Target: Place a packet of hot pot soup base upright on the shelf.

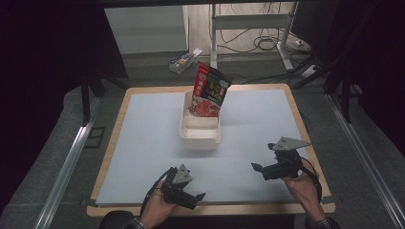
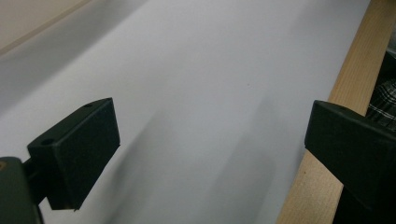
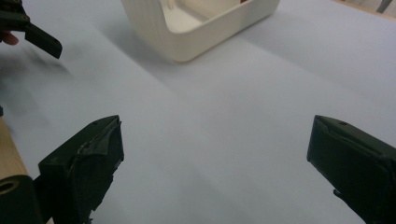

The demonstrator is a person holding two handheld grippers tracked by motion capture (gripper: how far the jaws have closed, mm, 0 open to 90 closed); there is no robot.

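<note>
Two grippers rest at the near edge of the table (image 1: 305, 129), both empty. High view: the left gripper (image 1: 198, 195) and right gripper (image 1: 258, 168) sit low over the pale sheet (image 1: 143, 143), well apart from the white bin (image 1: 199, 138) at the table's middle. A red snack pouch (image 1: 210, 89) stands tilted in the bin's far end, its top leaning against nothing visible.

Left gripper view: the jaws stand wide apart with only the pale sheet (image 2: 201, 93) between them; the table's wooden edge (image 2: 336, 93) runs along the right.

Right gripper view: the jaws are likewise spread and hold nothing; the white bin (image 3: 187, 37) lies ahead, and the left gripper's tip (image 3: 42, 39) shows at upper left.

Judgement: the pouch is already in the bin and both tools are free, so the placing appears complete, with little or nothing left to do.
</note>
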